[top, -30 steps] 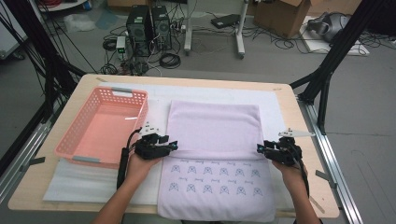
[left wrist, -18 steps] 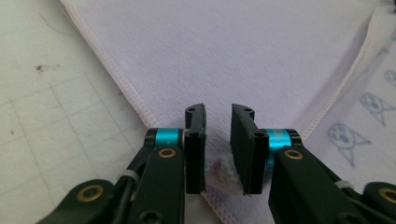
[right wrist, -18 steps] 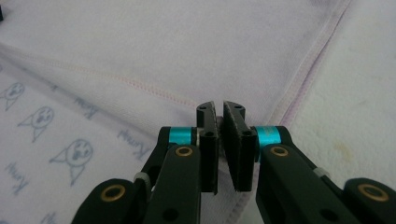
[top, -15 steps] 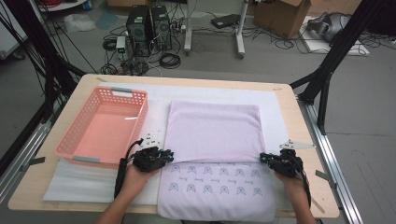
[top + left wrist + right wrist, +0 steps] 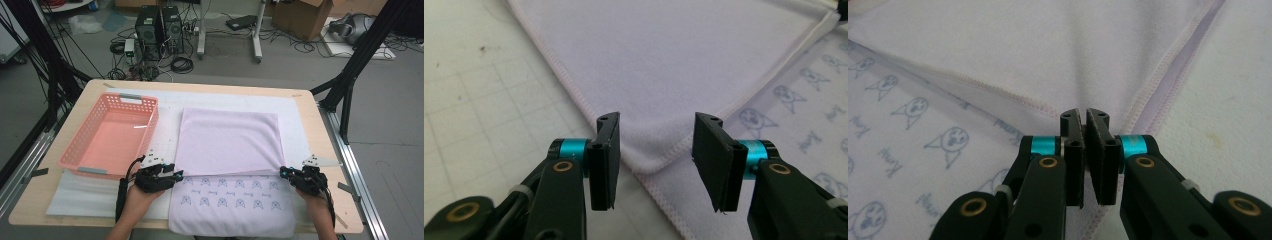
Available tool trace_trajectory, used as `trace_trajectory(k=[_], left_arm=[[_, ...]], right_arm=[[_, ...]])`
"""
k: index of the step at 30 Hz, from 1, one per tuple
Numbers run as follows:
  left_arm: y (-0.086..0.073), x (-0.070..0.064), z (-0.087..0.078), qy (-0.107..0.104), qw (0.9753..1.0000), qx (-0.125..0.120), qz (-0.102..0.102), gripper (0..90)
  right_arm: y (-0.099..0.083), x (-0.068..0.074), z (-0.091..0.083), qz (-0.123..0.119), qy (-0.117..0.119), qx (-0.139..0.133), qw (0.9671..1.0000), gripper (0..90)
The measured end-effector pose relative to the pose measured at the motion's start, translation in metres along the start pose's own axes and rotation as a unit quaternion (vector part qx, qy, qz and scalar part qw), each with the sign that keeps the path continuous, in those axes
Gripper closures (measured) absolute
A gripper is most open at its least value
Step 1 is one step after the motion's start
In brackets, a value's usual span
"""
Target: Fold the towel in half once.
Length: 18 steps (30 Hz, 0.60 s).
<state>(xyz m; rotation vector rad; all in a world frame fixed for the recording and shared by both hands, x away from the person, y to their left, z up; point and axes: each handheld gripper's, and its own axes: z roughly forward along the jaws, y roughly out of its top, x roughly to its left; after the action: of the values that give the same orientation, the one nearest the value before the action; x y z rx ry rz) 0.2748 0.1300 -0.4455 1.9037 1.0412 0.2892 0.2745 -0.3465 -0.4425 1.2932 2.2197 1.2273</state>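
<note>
- Fingers [image 5: 606, 160] of the left gripper [image 5: 656, 152] stand wide apart, astride the folded corner of the lilac towel [image 5: 230, 142], holding nothing.
- The right gripper [image 5: 1084, 150] pinches the towel's other folded corner.
- The towel lies on the table [image 5: 320, 125], beside the pink basket [image 5: 112, 135].

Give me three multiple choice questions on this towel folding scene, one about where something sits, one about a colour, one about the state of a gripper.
1. Where is the basket?
A. left of the towel
B. on the towel
C. on the floor

2. What colour is the basket?
A. blue
B. pink
C. green

3. How does the left gripper stand?
A. shut on the towel
B. holding the basket
C. open

Answers: 1 A, the high view shows it beside the towel's left edge; 2 B, its walls are pink; 3 C, its jaws stand apart over the towel's corner.
</note>
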Motion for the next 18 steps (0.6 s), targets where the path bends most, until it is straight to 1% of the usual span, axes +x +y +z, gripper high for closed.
trace_trajectory(k=[3, 4, 8, 9, 10, 12, 14, 18], left_arm=[[0.000, 0.000, 0.001, 0.006, 1.0000, 0.004, 0.003, 54.3], [0.000, -0.001, 0.003, 0.005, 1.0000, 0.006, 0.005, 55.4], [-0.002, -0.006, 0.008, 0.019, 0.9992, 0.016, 0.032, 70.2], [-0.002, -0.008, 0.009, 0.019, 0.9991, 0.016, 0.035, 73.8], [-0.002, -0.009, 0.010, 0.019, 0.9989, 0.017, 0.039, 79.9], [-0.002, -0.012, 0.009, 0.027, 0.9984, 0.013, 0.047, 85.6], [-0.002, -0.012, 0.007, 0.027, 0.9987, 0.006, 0.044, 86.9], [0.000, -0.009, -0.001, 0.016, 0.9995, -0.011, 0.025, 87.0]], right_arm=[[0.000, 0.001, 0.000, -0.001, 0.000, -0.001, 1.0000, 85.6], [0.000, 0.001, 0.000, 0.000, 0.000, -0.002, 1.0000, 85.6], [0.001, 0.001, -0.001, -0.002, 0.000, -0.006, 1.0000, 85.5], [0.001, 0.002, -0.001, -0.001, 0.000, -0.005, 1.0000, 85.5], [0.001, 0.002, -0.001, -0.003, 0.000, -0.005, 1.0000, 85.6], [0.001, 0.002, -0.001, -0.004, -0.001, -0.006, 1.0000, 85.6], [0.001, 0.003, -0.002, -0.002, 0.000, -0.007, 1.0000, 85.6], [0.001, 0.004, -0.004, -0.003, -0.001, -0.008, 1.0000, 85.6]])
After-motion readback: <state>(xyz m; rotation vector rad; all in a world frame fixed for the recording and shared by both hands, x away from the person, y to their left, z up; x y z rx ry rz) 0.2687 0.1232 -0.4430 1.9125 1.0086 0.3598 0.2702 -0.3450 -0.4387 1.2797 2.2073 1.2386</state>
